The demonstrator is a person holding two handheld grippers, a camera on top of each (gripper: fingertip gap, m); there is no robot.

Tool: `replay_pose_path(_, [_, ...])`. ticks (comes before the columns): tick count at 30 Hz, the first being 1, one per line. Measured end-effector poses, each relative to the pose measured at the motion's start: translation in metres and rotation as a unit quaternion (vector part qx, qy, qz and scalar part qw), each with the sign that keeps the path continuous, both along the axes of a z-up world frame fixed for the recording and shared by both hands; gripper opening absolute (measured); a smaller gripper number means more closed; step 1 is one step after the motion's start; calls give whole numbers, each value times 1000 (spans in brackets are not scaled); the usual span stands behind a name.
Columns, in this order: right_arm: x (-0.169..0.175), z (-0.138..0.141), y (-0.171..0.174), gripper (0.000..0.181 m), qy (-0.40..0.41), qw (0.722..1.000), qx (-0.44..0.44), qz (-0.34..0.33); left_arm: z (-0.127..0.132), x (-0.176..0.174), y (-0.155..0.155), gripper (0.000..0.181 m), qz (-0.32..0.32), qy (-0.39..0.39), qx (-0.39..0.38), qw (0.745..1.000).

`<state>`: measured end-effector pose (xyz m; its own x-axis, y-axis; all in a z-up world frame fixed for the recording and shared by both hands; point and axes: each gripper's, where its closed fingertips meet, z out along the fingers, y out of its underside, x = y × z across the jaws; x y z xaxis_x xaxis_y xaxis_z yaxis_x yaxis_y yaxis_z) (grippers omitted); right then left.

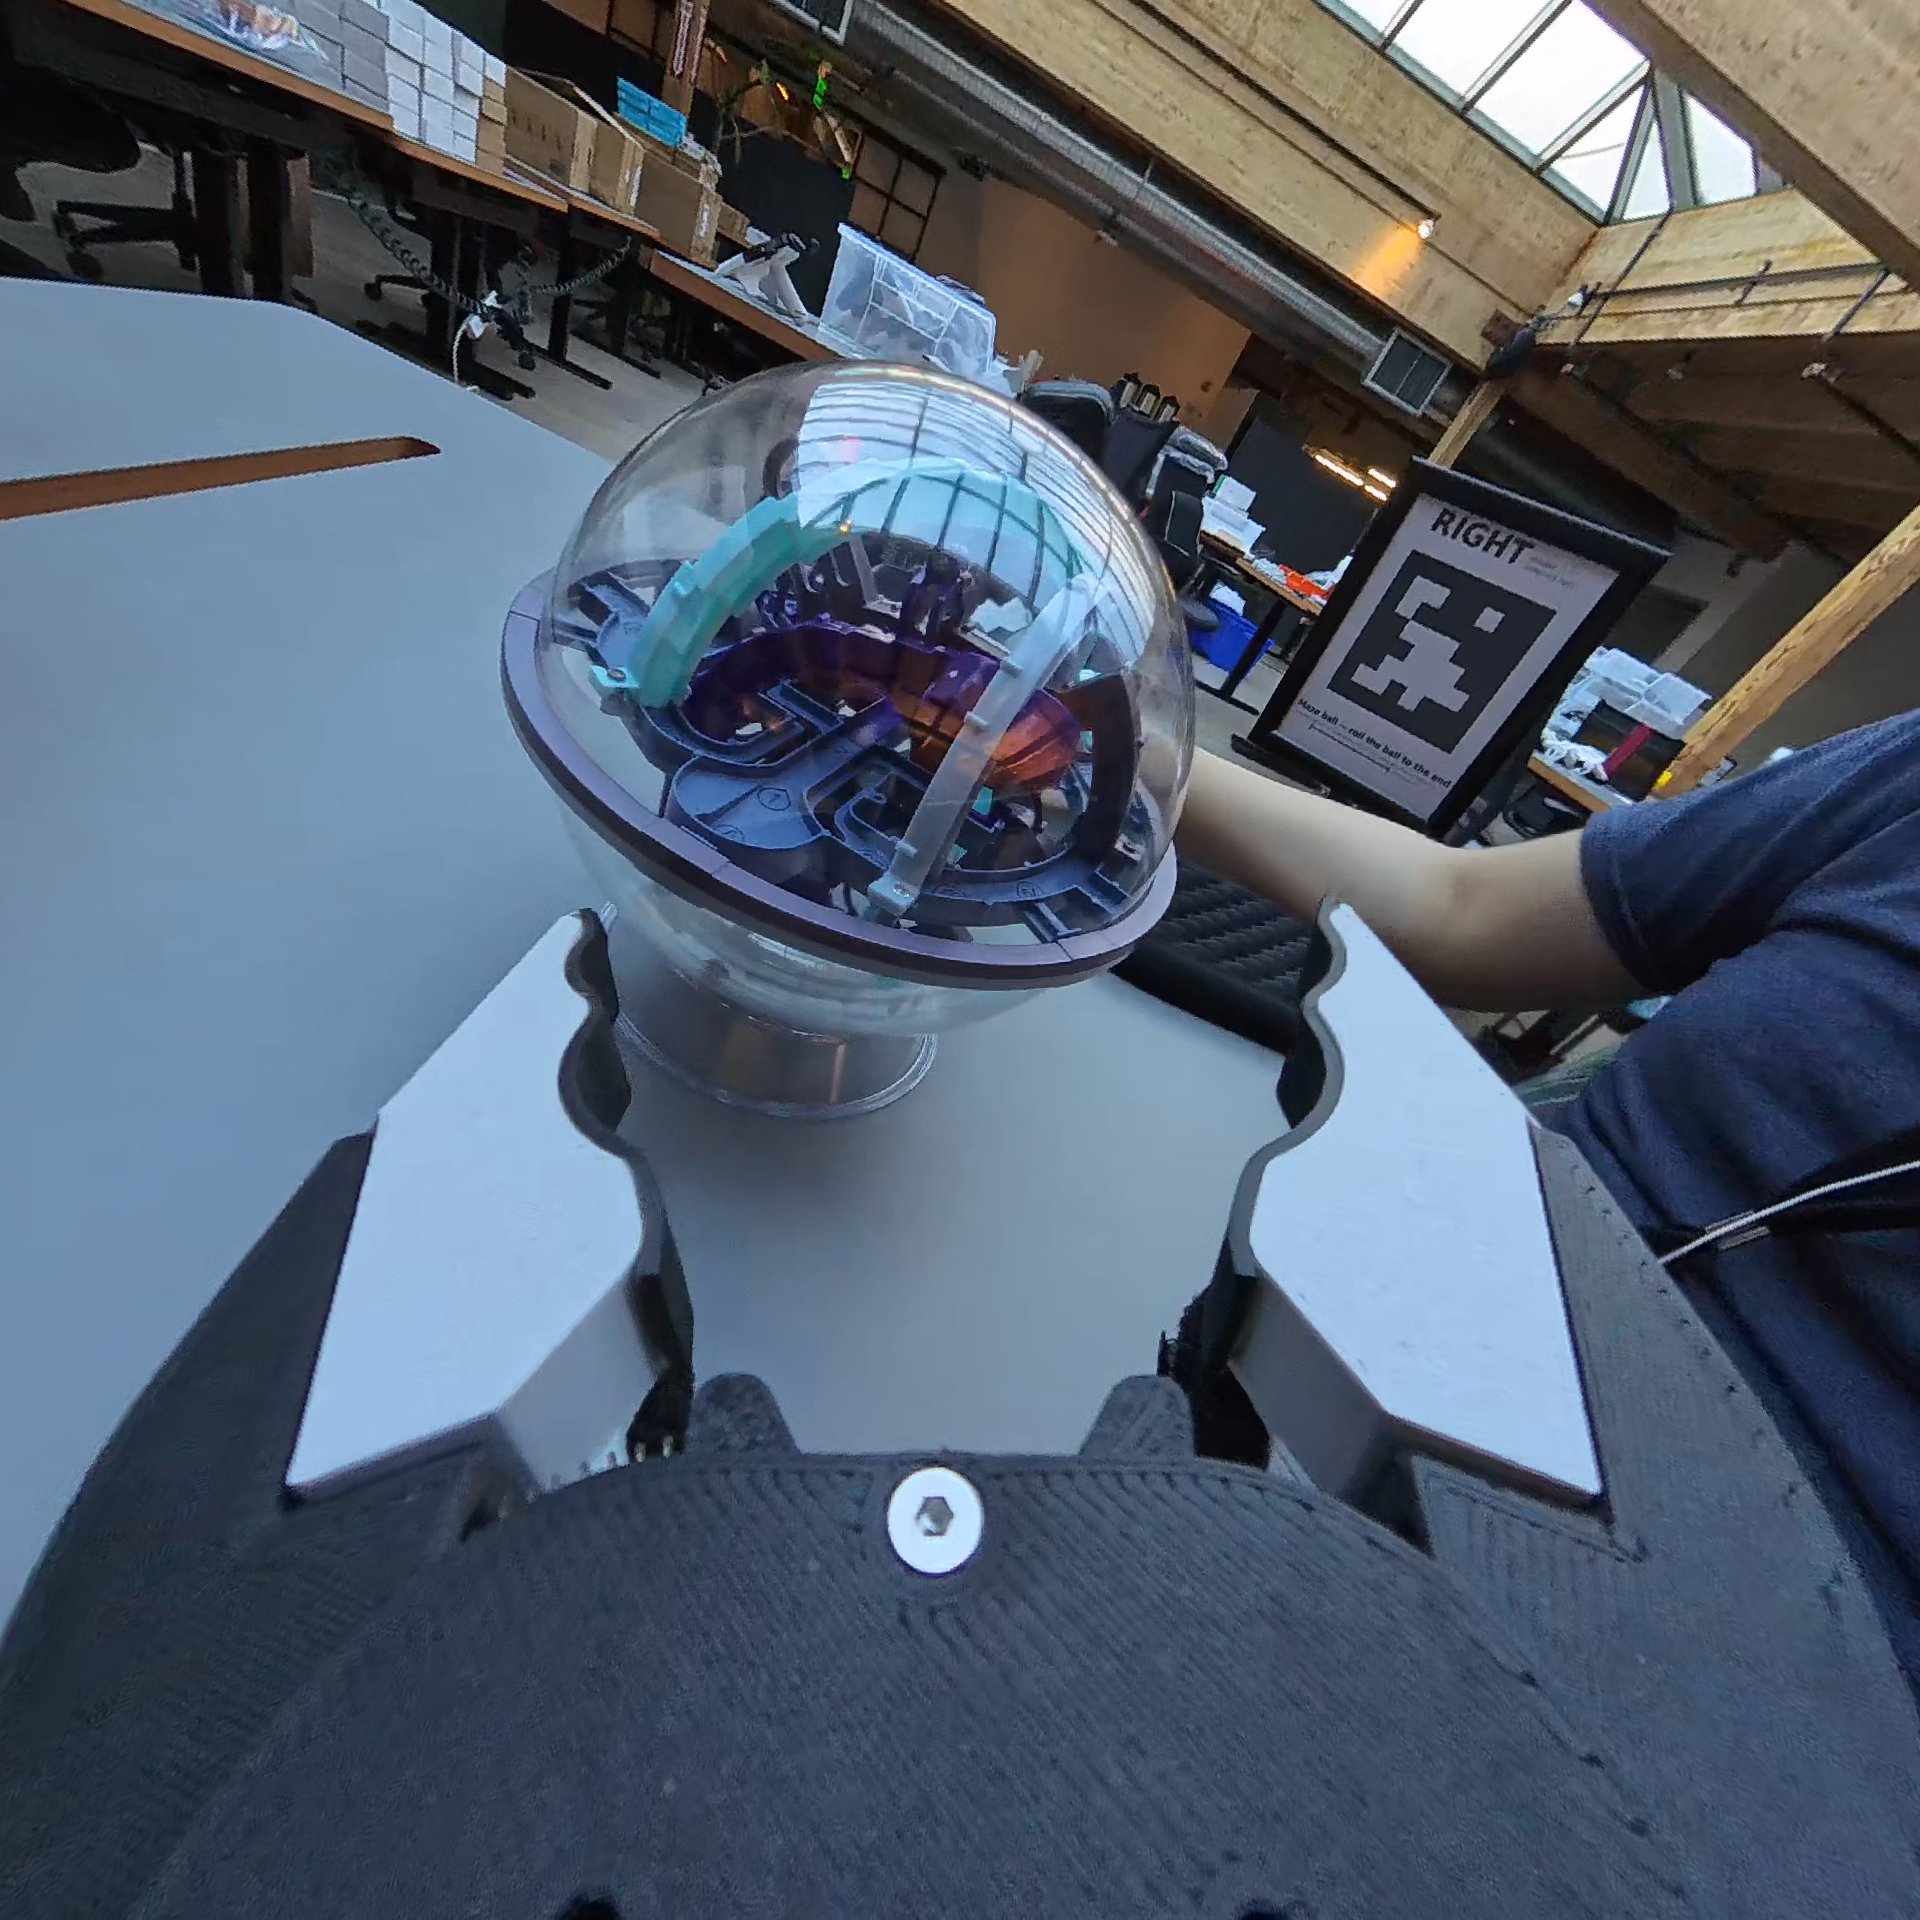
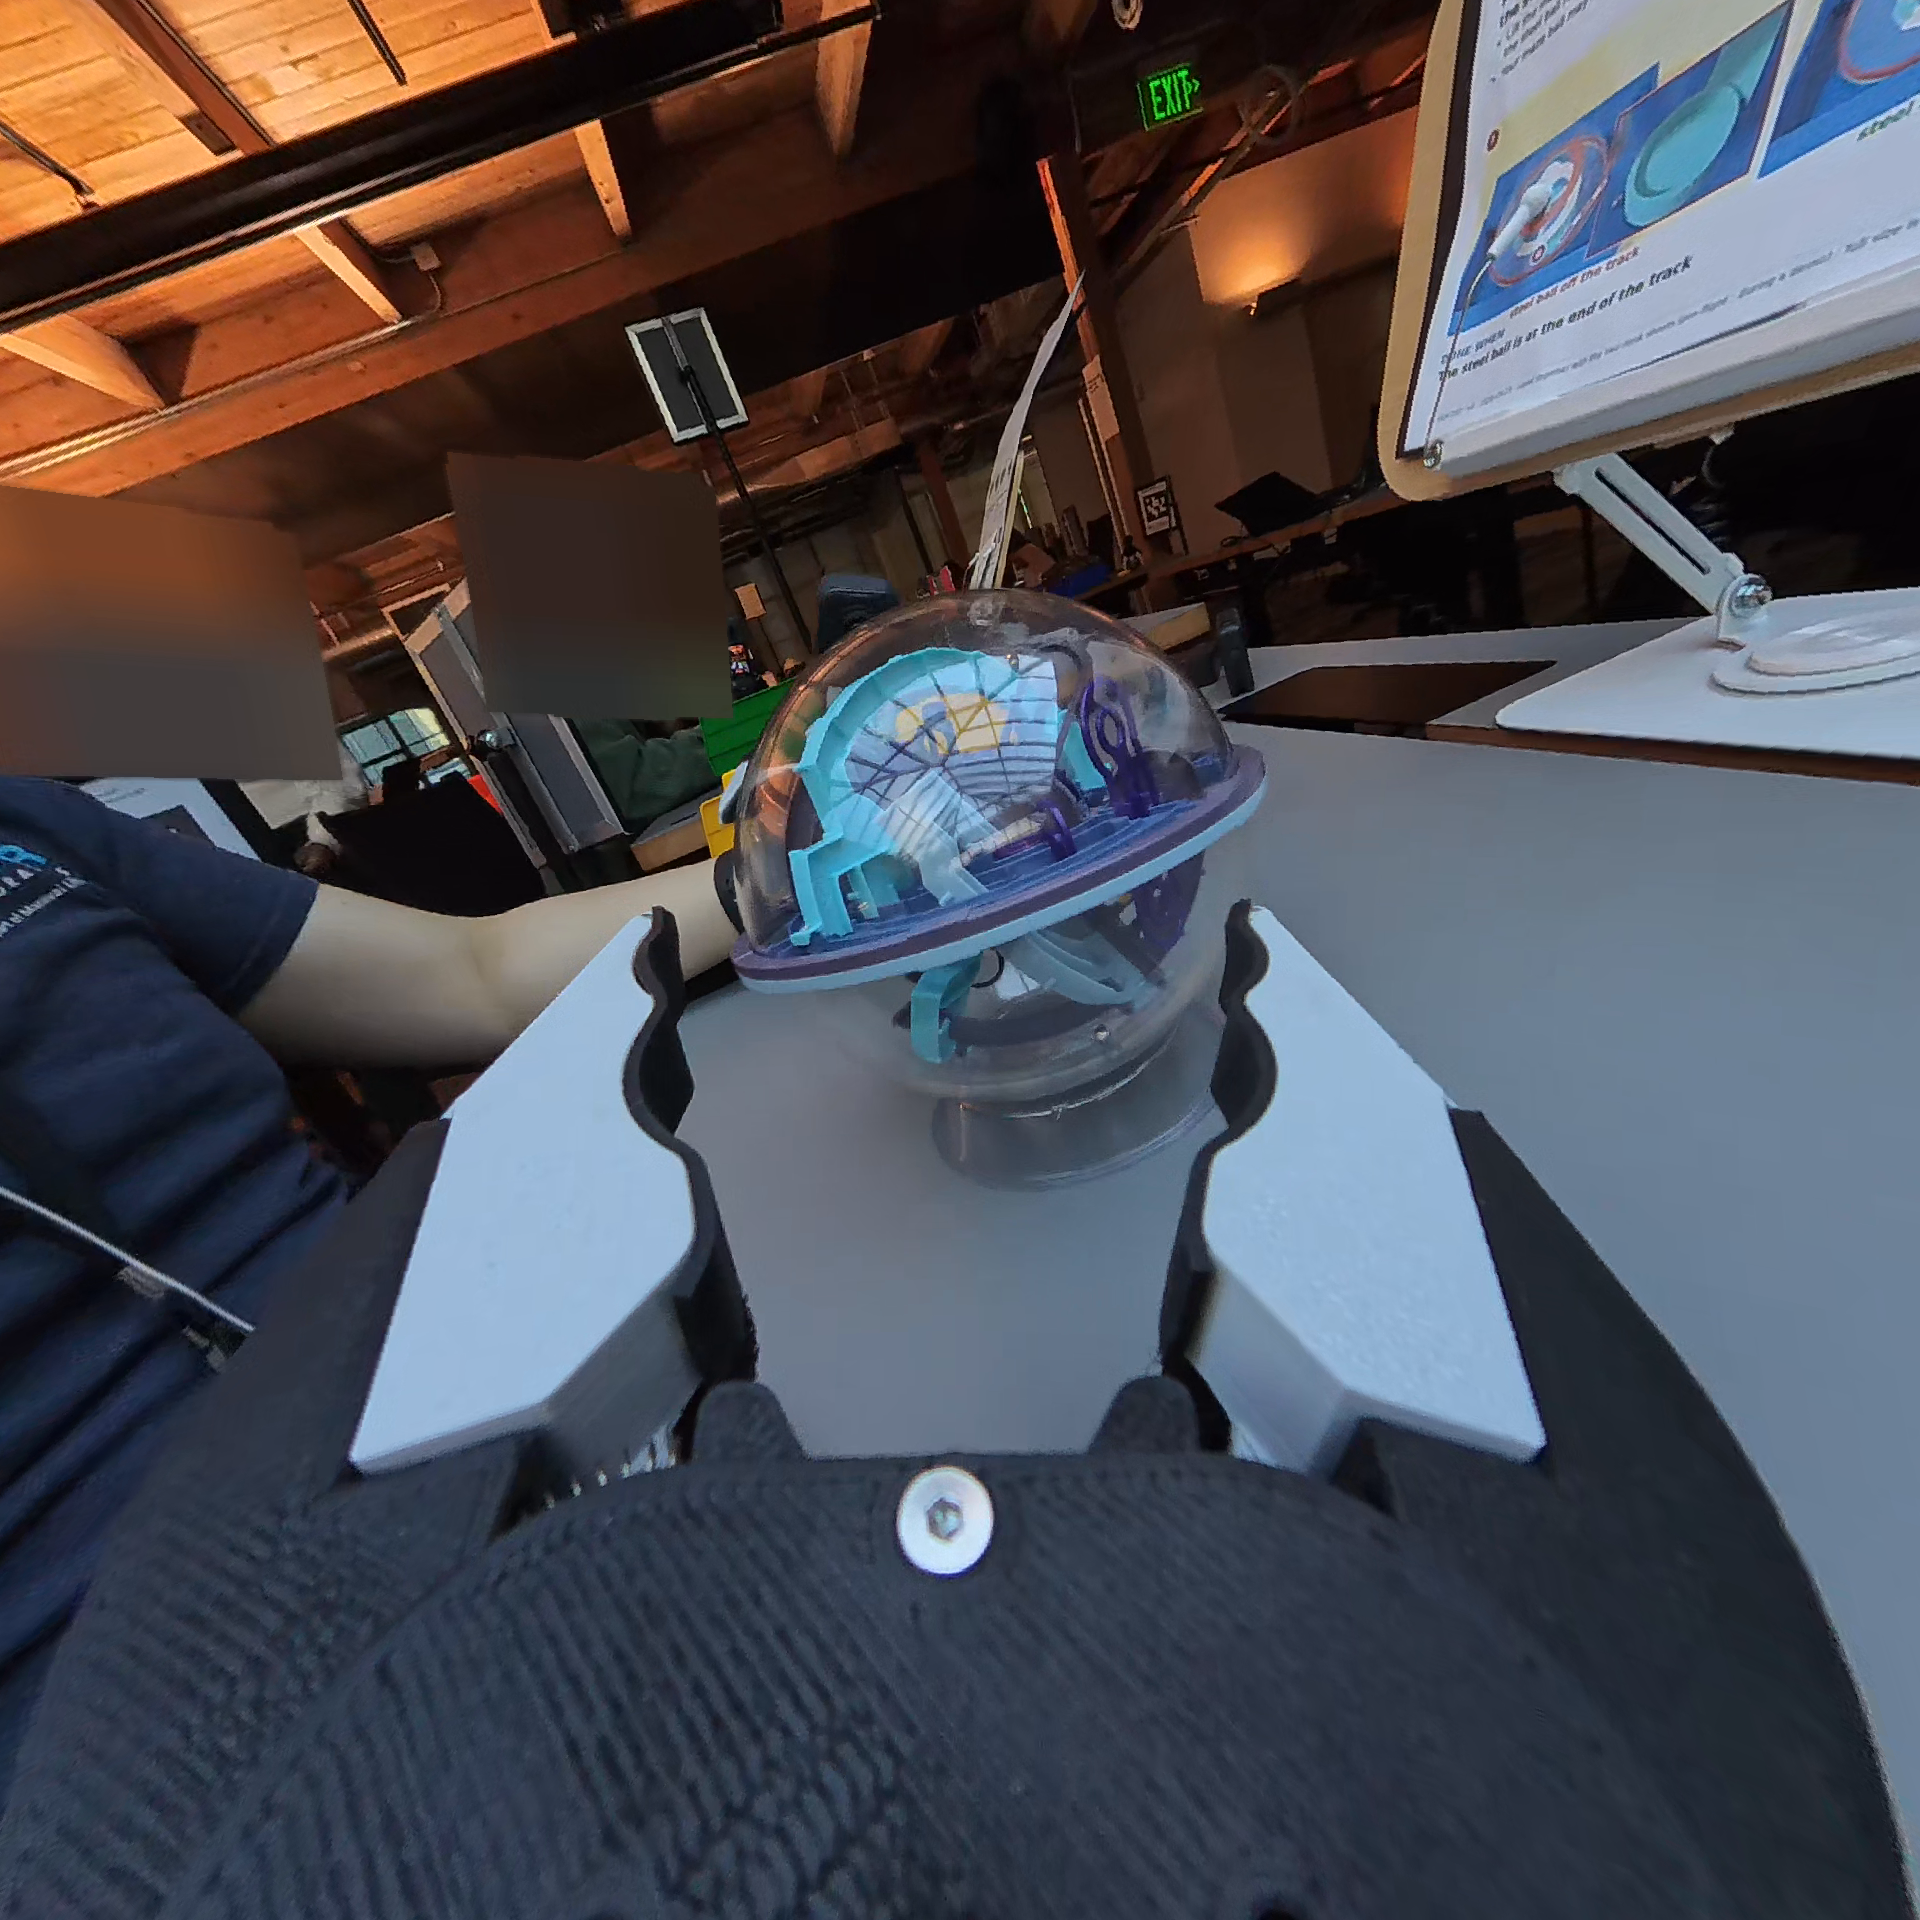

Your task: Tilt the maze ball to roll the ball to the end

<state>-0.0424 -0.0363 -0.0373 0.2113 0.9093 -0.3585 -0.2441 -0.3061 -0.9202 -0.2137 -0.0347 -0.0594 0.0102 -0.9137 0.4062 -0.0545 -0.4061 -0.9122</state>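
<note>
My left tongs are spread wide and grip nothing. My right tongs are likewise wide apart and empty. Both hover low over the grey counter. Just ahead, beyond the fingertips of each, the maze ball sits tilted on its clear stand, touched by neither tool. Beyond it stands a framed sign.

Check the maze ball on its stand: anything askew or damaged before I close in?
No damage visible. The maze ball sits tilted on its clear stand, its purple equator ring slanted rather than level. The left gripper and right gripper are open, not touching it.
</note>
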Motion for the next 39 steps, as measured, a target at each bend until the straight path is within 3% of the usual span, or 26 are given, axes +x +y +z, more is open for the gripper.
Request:
replay_pose_path(4, [-12,15,9,105,-50,998,37,-9,1,-6,2,130,-1,3,8,1000])
replay_pose_path(9, [-33,35,-1,108,-206,969,111,77,-1,-8,31,130,-2,39,32,999])
replay_pose_path(12, [-40,44,4,111,-236,956,117,125,8,2,44,127,-49,29,4,998])
replay_pose_path(18, [-38,9,11,113,-329,924,128,147,-5,16,32,121,-109,44,4,993])
replay_pose_path(23, [-46,-7,8,113,-323,927,109,156,-25,20,16,122,-129,77,16,989])
replay_pose_path(26, [-51,-8,9,114,-302,938,93,145,-24,25,16,120,-129,71,18,989])
replay_pose_path(39, [-57,-17,17,112,-330,932,103,107,-23,26,15,117,-99,95,61,989])
